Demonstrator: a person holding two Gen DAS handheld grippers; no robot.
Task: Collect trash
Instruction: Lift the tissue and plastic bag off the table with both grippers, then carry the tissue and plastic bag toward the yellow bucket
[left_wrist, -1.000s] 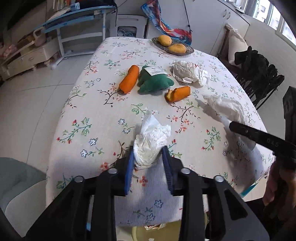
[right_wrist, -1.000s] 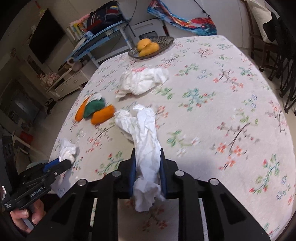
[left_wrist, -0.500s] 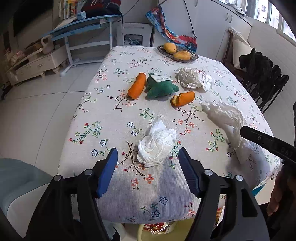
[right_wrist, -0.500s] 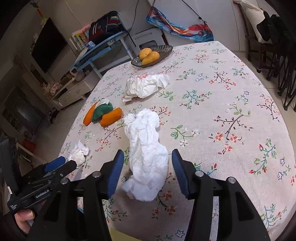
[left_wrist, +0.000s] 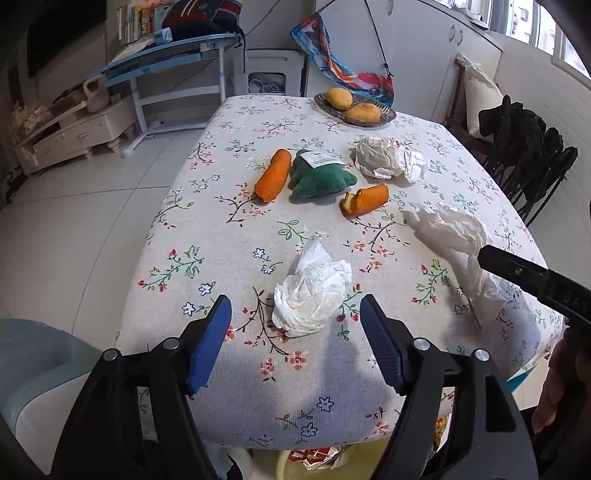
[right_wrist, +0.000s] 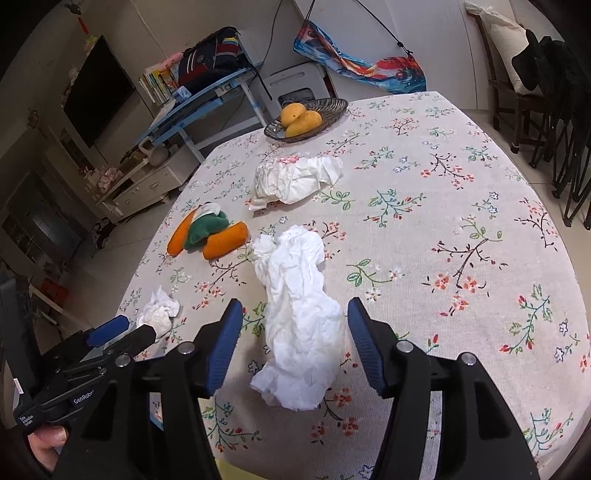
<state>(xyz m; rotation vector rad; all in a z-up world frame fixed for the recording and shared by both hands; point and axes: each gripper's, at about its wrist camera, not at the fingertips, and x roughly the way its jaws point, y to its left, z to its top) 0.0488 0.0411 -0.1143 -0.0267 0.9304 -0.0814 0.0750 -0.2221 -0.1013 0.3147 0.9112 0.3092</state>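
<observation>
A small crumpled white tissue (left_wrist: 312, 291) lies on the floral tablecloth (left_wrist: 229, 236) near the front edge. My left gripper (left_wrist: 295, 338) is open and empty, its blue pads either side of it, a little nearer. A long crumpled white tissue (right_wrist: 299, 317) lies between the pads of my right gripper (right_wrist: 293, 345), which is open and not touching it. This tissue also shows in the left wrist view (left_wrist: 454, 240). A third crumpled paper wad (right_wrist: 293, 179) lies further back. The small tissue also shows in the right wrist view (right_wrist: 159, 314).
Two orange carrot-shaped toys (left_wrist: 271, 177) (left_wrist: 365, 199) flank a green plush (left_wrist: 319, 177) mid-table. A dark bowl with mangoes (left_wrist: 354, 107) stands at the far end. Chairs with dark clothes (left_wrist: 524, 147) stand to the right. A bin rim (left_wrist: 295, 463) shows under the table's front edge.
Both grippers have opened and let go of their tissues, which now lie on the tablecloth. Both grippers have drawn back slightly toward the front edge.
</observation>
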